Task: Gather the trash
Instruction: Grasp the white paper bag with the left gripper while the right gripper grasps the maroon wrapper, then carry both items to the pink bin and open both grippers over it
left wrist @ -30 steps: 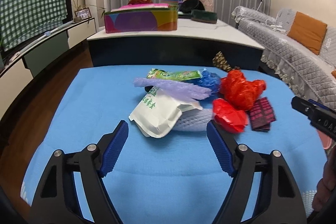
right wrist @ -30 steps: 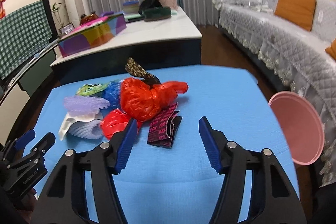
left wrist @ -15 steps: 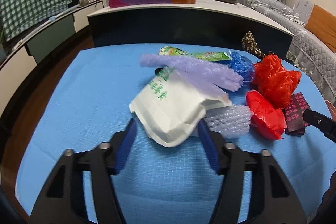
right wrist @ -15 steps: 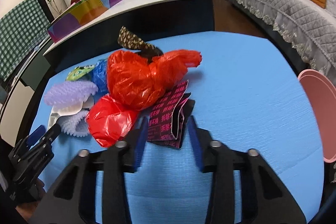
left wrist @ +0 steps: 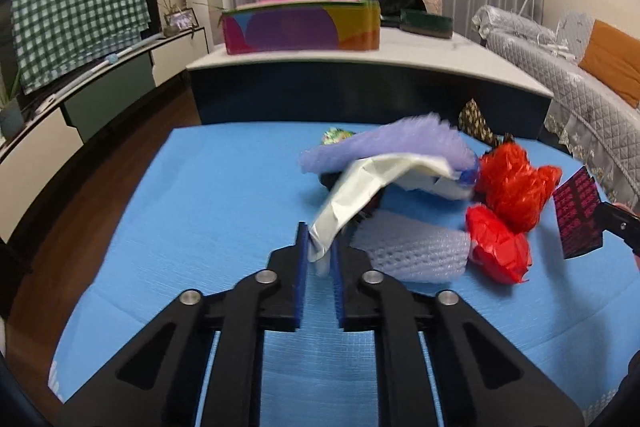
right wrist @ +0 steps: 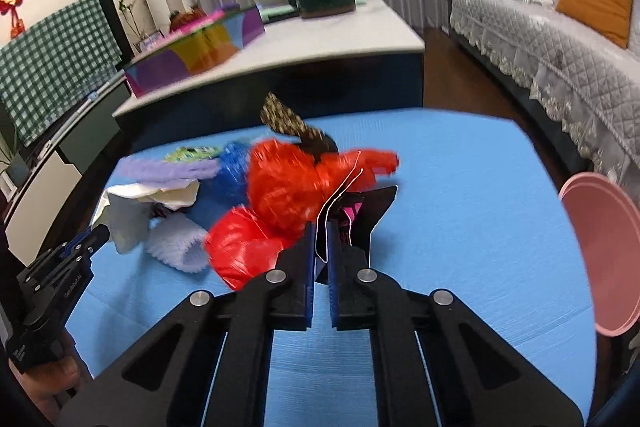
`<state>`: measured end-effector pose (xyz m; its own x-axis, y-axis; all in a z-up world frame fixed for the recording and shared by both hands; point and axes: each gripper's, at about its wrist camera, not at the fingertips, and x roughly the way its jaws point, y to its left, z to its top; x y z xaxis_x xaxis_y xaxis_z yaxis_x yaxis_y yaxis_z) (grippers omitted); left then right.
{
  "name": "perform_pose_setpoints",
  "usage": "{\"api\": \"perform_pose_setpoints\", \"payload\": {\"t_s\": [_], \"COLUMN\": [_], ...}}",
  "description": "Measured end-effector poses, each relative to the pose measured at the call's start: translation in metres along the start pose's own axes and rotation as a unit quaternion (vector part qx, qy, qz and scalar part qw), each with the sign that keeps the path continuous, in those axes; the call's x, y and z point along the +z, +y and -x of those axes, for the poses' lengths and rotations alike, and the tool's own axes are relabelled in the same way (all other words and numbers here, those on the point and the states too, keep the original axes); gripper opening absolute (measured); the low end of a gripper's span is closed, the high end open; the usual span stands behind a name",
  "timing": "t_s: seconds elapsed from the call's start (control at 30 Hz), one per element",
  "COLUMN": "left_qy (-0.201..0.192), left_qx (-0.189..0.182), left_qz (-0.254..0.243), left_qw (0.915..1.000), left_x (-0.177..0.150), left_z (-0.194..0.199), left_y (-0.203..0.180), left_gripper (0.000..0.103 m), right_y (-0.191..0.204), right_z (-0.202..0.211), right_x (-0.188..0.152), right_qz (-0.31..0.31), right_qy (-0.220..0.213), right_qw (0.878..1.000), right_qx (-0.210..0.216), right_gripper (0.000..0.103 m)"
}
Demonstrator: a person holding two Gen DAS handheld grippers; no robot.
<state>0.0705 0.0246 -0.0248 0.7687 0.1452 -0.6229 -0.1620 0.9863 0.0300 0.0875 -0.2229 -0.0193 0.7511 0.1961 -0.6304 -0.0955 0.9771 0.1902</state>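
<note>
A heap of trash lies on the blue table (left wrist: 208, 195). My left gripper (left wrist: 320, 239) is closing its jaws, and the pads pinch the corner of a white wrapper (left wrist: 372, 183), lifting it with a purple foam net (left wrist: 392, 143) draped on top. A white foam net (left wrist: 416, 251) and red plastic bags (left wrist: 512, 183) lie beside it. My right gripper (right wrist: 320, 239) is closing too, its pads pressed on the edge of a dark red printed packet (right wrist: 368, 211), which stands raised next to the red bags (right wrist: 292, 187). A blue bag (right wrist: 228, 179) sits behind.
A pink bin (right wrist: 600, 259) stands at the table's right edge. Behind the blue table is a long white-topped counter (left wrist: 420, 59) with a colourful box (left wrist: 300, 31). A grey sofa (right wrist: 540, 35) runs along the right, a cabinet along the left.
Both grippers went from wide open to shut, moving in toward the heap. The left took hold of the white wrapper and lifted it; the right took hold of the dark red packet and raised it.
</note>
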Motion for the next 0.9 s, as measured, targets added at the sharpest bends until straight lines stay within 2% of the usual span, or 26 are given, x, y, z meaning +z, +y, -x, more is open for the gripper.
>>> {"api": "perform_pose_setpoints", "payload": {"t_s": [0.07,0.37,0.67,0.83,0.9], "left_qy": [-0.005,-0.032,-0.067,-0.079,-0.078], "left_qx": [-0.003,-0.020,-0.030,-0.045,-0.063], "left_qz": [0.003,0.007,0.007,0.004,0.004], "left_qw": [1.0000,0.9993,0.9973,0.9959,0.9950], "left_x": [0.001,0.006,0.017,0.024,0.028], "left_z": [0.007,0.038,0.065,0.075,0.077], "left_y": [0.003,0.005,-0.008,-0.025,-0.035], "left_gripper": [0.004,0.004,0.004,0.004,0.004], "right_y": [0.001,-0.006,-0.030,-0.045,-0.054], "right_z": [0.013,0.059,0.096,0.116,0.124], "right_x": [0.003,0.012,0.014,0.016,0.017], "right_qz": [0.000,0.000,-0.005,0.000,0.000], "right_qy": [-0.012,-0.056,-0.087,-0.111,-0.118], "right_qw": [1.000,0.998,0.996,0.992,0.991], "right_qx": [0.003,-0.007,-0.030,-0.054,-0.062], "right_gripper": [0.006,0.006,0.006,0.006,0.006]}}
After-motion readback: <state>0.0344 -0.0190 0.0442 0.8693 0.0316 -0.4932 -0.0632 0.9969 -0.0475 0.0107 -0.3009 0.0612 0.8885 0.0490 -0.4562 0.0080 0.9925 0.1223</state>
